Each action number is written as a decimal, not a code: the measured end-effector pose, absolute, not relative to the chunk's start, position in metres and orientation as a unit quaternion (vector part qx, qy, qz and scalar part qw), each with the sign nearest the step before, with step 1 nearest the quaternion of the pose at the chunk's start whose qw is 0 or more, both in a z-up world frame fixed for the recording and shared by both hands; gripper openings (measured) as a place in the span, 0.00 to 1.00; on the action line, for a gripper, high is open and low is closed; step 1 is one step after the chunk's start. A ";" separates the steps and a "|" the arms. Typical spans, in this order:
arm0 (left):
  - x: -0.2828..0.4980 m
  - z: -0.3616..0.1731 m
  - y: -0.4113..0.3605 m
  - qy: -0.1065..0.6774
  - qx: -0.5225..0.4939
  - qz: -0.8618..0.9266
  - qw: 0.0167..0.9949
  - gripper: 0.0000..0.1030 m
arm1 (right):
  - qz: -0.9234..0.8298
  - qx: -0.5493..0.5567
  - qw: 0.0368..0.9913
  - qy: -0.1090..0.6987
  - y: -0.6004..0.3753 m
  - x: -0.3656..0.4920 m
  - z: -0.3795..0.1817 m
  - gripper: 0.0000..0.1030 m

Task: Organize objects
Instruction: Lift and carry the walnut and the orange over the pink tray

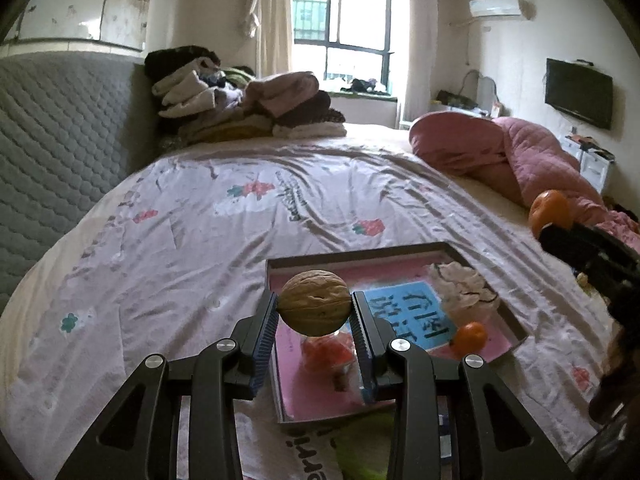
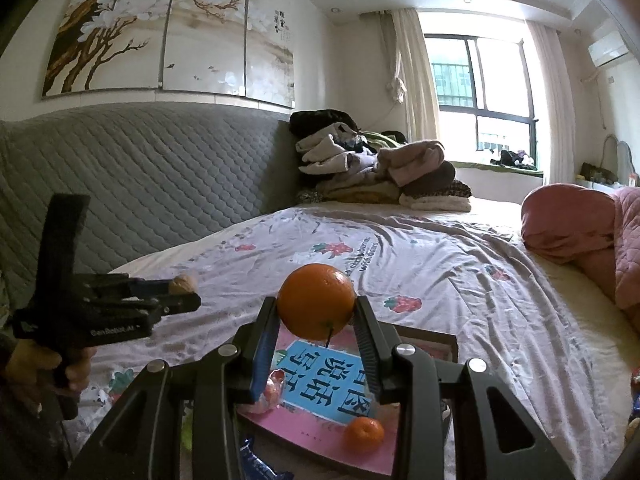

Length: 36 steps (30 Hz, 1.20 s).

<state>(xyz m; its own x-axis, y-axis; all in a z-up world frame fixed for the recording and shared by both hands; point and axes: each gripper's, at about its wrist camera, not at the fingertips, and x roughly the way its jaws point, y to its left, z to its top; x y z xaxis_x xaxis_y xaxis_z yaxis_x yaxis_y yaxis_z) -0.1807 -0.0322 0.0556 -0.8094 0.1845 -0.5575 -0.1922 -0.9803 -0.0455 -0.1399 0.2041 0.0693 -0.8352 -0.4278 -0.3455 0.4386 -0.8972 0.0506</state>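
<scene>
A walnut (image 1: 314, 303) sits pinched between the left tongs (image 1: 315, 312), low in the centre of the left wrist view, raised above a shallow pink-lined box (image 1: 396, 258) on the bed (image 1: 180, 240). The right tongs (image 2: 316, 312) grip an orange (image 2: 316, 306), centre frame in the right wrist view. A smaller orange (image 1: 470, 337) lies in the box, lower right, beside a blue card (image 1: 404, 308).
</scene>
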 end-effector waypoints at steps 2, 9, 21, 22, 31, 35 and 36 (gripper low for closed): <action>-0.185 0.049 -0.033 0.010 -0.299 0.950 0.094 0.36 | -0.957 0.181 0.228 0.014 0.203 -0.145 0.067 0.37; -0.196 0.030 -0.033 0.011 -0.320 0.943 0.090 0.36 | -0.951 0.200 0.236 0.016 0.198 -0.156 0.055 0.37; -0.209 0.000 -0.027 0.013 -0.355 0.930 0.097 0.36 | -0.935 0.255 0.245 0.038 0.180 -0.173 0.017 0.37; -0.210 -0.003 -0.026 0.014 -0.359 0.928 0.097 0.36 | -0.934 0.258 0.246 0.039 0.179 -0.174 0.015 0.37; -0.213 -0.024 -0.019 0.025 -0.386 0.917 0.097 0.36 | -0.920 0.293 0.251 0.063 0.167 -0.180 -0.010 0.37; -0.212 -0.028 -0.015 0.031 -0.390 0.914 0.103 0.36 | -0.915 0.308 0.250 0.071 0.165 -0.183 -0.021 0.37; -0.212 -0.029 -0.013 0.032 -0.391 0.914 0.104 0.36 | -0.914 0.312 0.250 0.071 0.164 -0.183 -0.023 0.37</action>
<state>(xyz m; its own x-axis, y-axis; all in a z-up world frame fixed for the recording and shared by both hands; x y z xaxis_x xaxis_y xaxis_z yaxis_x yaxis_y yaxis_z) -0.2121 -0.0128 -0.0289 -0.6729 0.1645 -0.7212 -0.2152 -0.9763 -0.0218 -0.1832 0.1642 -0.0232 -0.6812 -0.4120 -0.6052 0.5010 -0.8651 0.0250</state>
